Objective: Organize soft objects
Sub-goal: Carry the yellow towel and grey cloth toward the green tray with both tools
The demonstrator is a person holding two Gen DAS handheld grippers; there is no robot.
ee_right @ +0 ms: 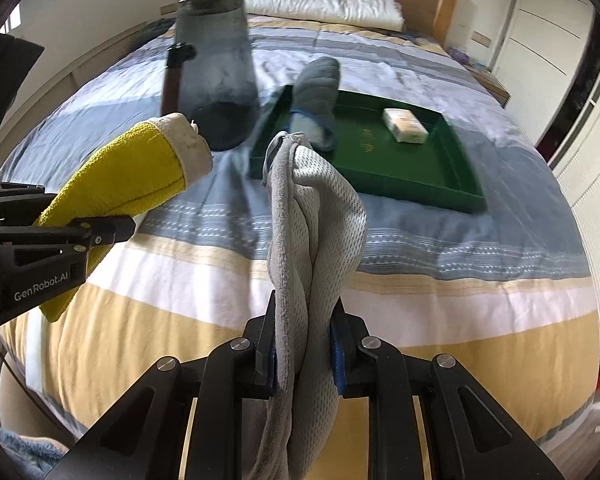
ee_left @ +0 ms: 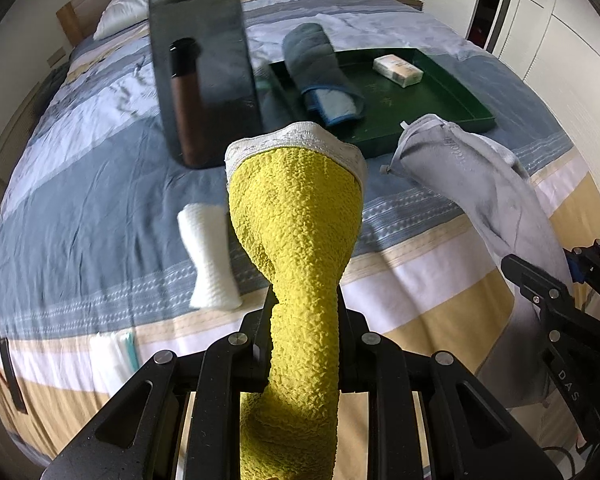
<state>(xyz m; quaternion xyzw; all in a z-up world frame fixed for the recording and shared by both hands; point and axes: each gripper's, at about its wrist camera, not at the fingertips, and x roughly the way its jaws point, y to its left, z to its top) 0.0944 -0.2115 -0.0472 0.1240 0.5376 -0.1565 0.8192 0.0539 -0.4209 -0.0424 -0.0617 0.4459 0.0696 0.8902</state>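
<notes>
Above the near edge of a bed covered by a striped blue, white and tan quilt (ee_left: 100, 184), 2 grippers each hold up a cloth. The left gripper (ee_left: 305, 300) has its 2 fingers pinched tight on a textured yellow cloth with a white lace border (ee_left: 296, 216), which rises between the fingers and flares out toward the far side. The right gripper (ee_right: 304, 316) is clamped the same way on a grey mesh cloth with a plain grey hem (ee_right: 316, 216), twisted where the fingers squeeze it, with its loose tail hanging down near the camera. From the right wrist view the yellow cloth sits to the left of the grey one, the 2 apart.

Farther out on the quilt lies a dark green rectangular tray (ee_right: 420, 176). A rolled blue-grey towel with a blue edge (ee_left: 320, 72) rests across the tray's left rim, partly inside. A small white wrapped pack (ee_left: 398, 70) lies on the tray floor toward its far right. Left of the tray stands a tall smoky translucent container with a dark lid (ee_left: 204, 60), with a brown bottle with a black cap (ee_left: 186, 100) seen through it. A small white rolled cloth (ee_left: 210, 256) lies on the quilt just left of the yellow cloth in the left wrist view. White pillows (ee_right: 324, 0) sit at the wooden headboard.
</notes>
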